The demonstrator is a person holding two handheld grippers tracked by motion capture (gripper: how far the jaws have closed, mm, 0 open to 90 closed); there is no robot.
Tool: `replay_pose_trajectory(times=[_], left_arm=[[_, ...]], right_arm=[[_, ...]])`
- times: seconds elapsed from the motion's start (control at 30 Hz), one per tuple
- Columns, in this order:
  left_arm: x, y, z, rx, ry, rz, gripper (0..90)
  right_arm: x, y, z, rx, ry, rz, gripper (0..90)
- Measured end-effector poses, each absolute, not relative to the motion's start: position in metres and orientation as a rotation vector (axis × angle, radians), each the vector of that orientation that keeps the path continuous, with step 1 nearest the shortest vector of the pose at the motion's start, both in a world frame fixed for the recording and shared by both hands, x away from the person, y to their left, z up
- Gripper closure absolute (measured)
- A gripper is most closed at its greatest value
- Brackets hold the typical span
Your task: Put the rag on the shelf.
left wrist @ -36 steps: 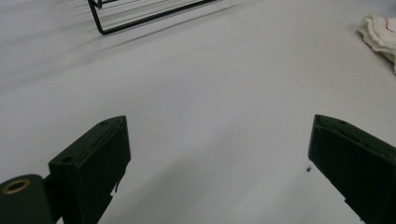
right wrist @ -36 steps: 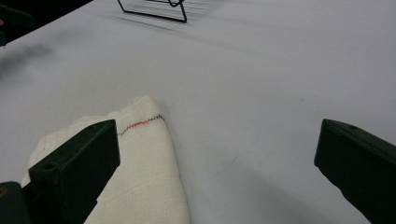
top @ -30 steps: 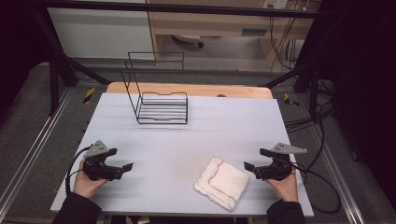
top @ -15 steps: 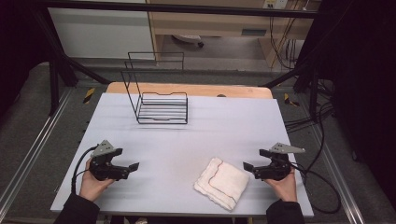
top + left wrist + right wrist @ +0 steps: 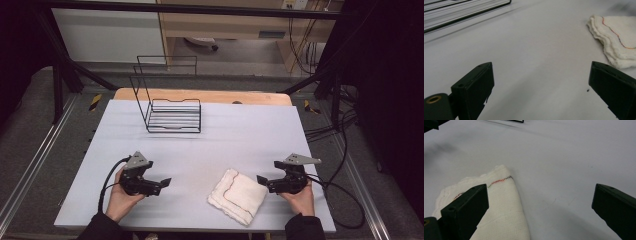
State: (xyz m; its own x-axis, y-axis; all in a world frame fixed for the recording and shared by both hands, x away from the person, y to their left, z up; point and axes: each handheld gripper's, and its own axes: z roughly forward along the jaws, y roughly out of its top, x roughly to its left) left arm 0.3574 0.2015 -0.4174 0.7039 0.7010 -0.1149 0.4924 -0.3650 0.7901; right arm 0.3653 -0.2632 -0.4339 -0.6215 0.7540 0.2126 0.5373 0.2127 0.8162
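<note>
Now the right gripper (image 5: 263, 181) hovers just beside the folded white cloth (image 5: 237, 195), jaws wide apart and empty. Well apart from the cloth, the left gripper (image 5: 161, 185) is likewise spread wide, holding nothing.

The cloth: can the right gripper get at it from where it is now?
Probably yes. The right gripper is open and right beside the cloth, with one jaw already over its edge in the right gripper view. Nothing lies between them; the wire rack stands far off at the back.
</note>
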Motion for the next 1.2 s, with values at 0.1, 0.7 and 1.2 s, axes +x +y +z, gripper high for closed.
replay_pose_trajectory(times=[0.1,0.7,1.2], left_arm=[[0.357,0.182,-0.418,2.059,0.894,0.277,8.5],[0.349,0.086,-0.437,2.179,0.832,0.156,33.9],[0.344,0.064,-0.445,2.217,0.844,0.093,61.5]], right_arm=[[0.365,-0.261,-0.435,1.237,2.256,1.371,1.9],[0.364,-0.248,-0.44,1.211,2.326,1.334,12.4],[0.367,-0.227,-0.448,1.177,2.419,1.289,44.1]])
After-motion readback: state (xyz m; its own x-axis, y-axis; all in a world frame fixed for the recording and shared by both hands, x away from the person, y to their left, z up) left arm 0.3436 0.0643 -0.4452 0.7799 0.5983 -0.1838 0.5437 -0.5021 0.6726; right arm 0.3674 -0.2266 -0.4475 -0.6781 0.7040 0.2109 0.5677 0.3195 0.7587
